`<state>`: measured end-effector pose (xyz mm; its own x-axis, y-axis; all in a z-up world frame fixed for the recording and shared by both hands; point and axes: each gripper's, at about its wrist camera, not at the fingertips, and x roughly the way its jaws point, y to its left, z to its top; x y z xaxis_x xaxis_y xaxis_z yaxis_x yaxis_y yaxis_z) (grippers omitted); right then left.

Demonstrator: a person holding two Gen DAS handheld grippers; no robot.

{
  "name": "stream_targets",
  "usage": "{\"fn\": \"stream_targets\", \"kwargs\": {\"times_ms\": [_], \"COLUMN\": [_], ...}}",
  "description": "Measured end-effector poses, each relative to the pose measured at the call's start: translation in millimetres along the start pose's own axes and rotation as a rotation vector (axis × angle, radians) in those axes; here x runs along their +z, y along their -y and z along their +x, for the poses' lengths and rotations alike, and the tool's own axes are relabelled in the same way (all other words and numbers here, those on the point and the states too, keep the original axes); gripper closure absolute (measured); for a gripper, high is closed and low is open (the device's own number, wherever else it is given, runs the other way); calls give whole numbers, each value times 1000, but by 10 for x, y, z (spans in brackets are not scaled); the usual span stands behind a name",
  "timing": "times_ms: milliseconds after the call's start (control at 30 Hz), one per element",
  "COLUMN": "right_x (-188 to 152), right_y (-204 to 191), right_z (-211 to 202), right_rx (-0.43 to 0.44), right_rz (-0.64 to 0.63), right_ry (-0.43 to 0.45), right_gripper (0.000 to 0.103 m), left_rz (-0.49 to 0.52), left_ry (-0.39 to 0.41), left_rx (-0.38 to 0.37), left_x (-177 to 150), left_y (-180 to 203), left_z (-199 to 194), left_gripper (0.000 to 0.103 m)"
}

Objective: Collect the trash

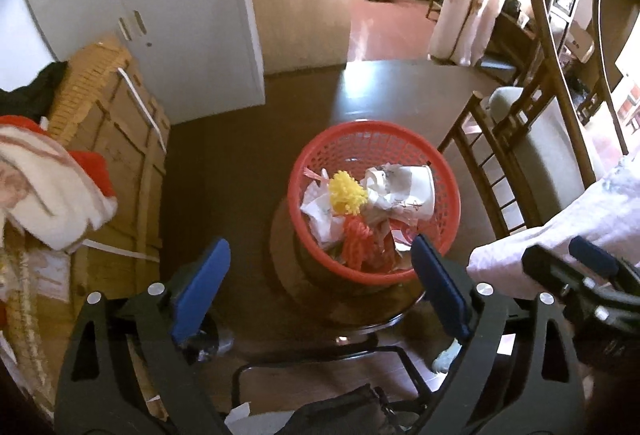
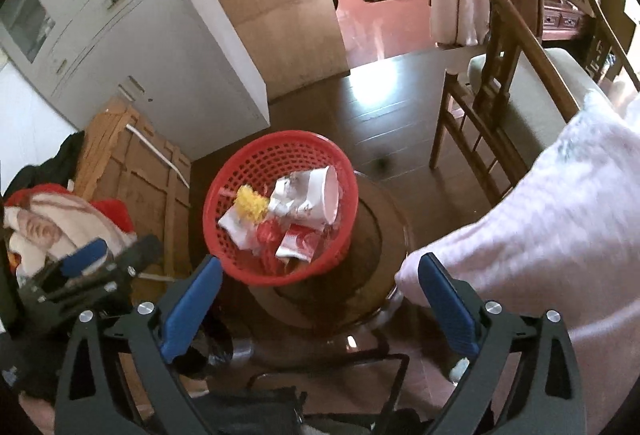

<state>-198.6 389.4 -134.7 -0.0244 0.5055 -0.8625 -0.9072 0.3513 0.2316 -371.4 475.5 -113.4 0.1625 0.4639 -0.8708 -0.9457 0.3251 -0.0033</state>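
Note:
A red plastic basket (image 1: 444, 179) (image 2: 240, 171) stands on a dark round table (image 1: 320, 299) (image 2: 372, 231). It holds crumpled white paper cups (image 1: 416, 187) (image 2: 316, 195), a yellow pom-pom (image 1: 347, 192) (image 2: 250, 205) and red scraps (image 1: 360, 243) (image 2: 296, 241). My left gripper (image 1: 320, 289) is open and empty, above the table's near side, just short of the basket. My right gripper (image 2: 320, 305) is open and empty, also just short of the basket. The right gripper shows at the right edge of the left wrist view (image 1: 584, 275); the left one shows at the left of the right wrist view (image 2: 92, 267).
Cardboard boxes (image 1: 120, 155) (image 2: 136, 163) with a red and white blanket (image 1: 52, 187) (image 2: 52, 223) stand on the left. A white cabinet (image 1: 168, 15) (image 2: 132, 35) is behind. A wooden chair (image 1: 520, 139) (image 2: 500, 103) stands on the right. A pale sleeve (image 1: 568, 247) (image 2: 540, 219) covers the lower right.

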Motion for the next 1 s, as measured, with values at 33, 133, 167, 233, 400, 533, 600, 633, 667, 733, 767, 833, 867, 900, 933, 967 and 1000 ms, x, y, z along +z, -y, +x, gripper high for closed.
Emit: {"fn": "stream_targets", "kwargs": {"times_ms": [33, 133, 167, 233, 400, 533, 600, 633, 667, 733, 767, 833, 867, 900, 933, 967, 1000], "right_x": [-35, -154, -191, -277, -401, -436, -441, -446, -447, -452, -454, -461, -461, -464, -465, -465, -464], "right_y": [-19, -81, -100, -115, -82, -98, -114, -118, -119, -126, -124, -121, -120, -119, -118, -118, -118], "right_z": [-29, -114, -139, -187, -234, -274, -288, -293, -304, -305, -304, -307, -311, -313, -310, -308, -310], "right_rx": [-4, -51, -66, -69, -68, -68, -71, -71, -73, -75, -75, -75, -74, -74, -74, -74, -74], "right_rz": [-6, -37, -52, -62, -41, -41, -46, -47, -47, -46, -44, -46, -45, -47, -48, -49, -49], "right_ry": [1, 10, 14, 17, 2, 6, 10, 12, 14, 17, 17, 17, 17, 17, 17, 16, 17], "right_gripper": [6, 6, 6, 6, 6, 6, 6, 6, 6, 6, 6, 6, 6, 6, 6, 6, 6], "left_rz": [-1, 6, 11, 18, 34, 40, 39, 40, 41, 40, 39, 42, 41, 40, 41, 42, 42], "left_ry": [2, 11, 19, 25, 24, 28, 32, 34, 39, 38, 38, 39, 38, 38, 38, 37, 39], "left_rx": [2, 8, 12, 14, 19, 27, 35, 40, 50, 54, 53, 55, 53, 54, 57, 60, 59], "left_x": [-18, -77, -110, -154, -243, -274, -287, -283, -287, -278, -278, -273, -274, -277, -279, -277, -280], "left_y": [-1, 17, 30, 43, 69, 72, 69, 65, 65, 56, 51, 47, 46, 47, 48, 45, 34], "left_z": [-44, -173, -227, -275, -350, -389, -404, -403, -403, -399, -398, -396, -396, -397, -397, -394, -397], "left_gripper": [14, 13, 12, 12, 12, 12, 12, 12, 12, 12, 12, 12, 12, 12, 12, 12, 12]}}
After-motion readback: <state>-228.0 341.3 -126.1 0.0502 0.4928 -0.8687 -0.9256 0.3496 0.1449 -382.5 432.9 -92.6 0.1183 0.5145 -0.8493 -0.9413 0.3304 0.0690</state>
